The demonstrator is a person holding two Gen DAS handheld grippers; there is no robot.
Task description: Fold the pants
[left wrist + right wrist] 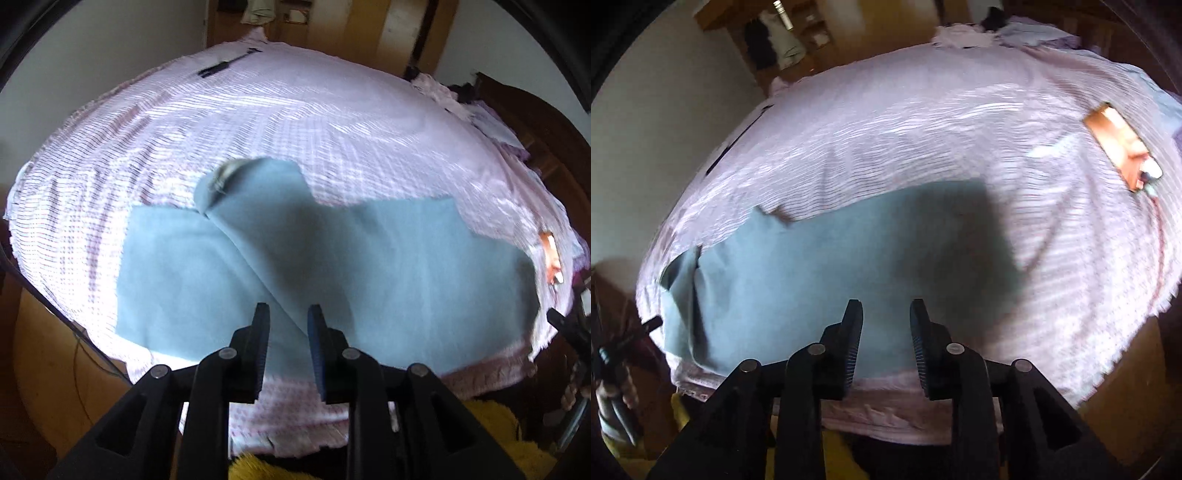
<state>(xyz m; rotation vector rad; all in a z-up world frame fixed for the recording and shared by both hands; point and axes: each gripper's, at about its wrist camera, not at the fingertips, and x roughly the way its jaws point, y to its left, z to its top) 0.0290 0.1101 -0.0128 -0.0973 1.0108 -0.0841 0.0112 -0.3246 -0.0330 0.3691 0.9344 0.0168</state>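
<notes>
Blue-grey pants [332, 258] are lying mid-frame on the checked bedsheet [258, 122]; left tool [288, 314] and right tool [886, 310] are hovering parted, empty. A one-layer pinch risks skewing the fold.

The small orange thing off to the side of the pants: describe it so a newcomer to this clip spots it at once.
Start from the bed cover, pale pink with fine stripes, which fills most of the right wrist view. The blue-grey pants lie flat on its near part. Beyond them to the right, apart from the pants, lies the orange rectangular object: the only warm, hard-edged thing on the cover.
</notes>
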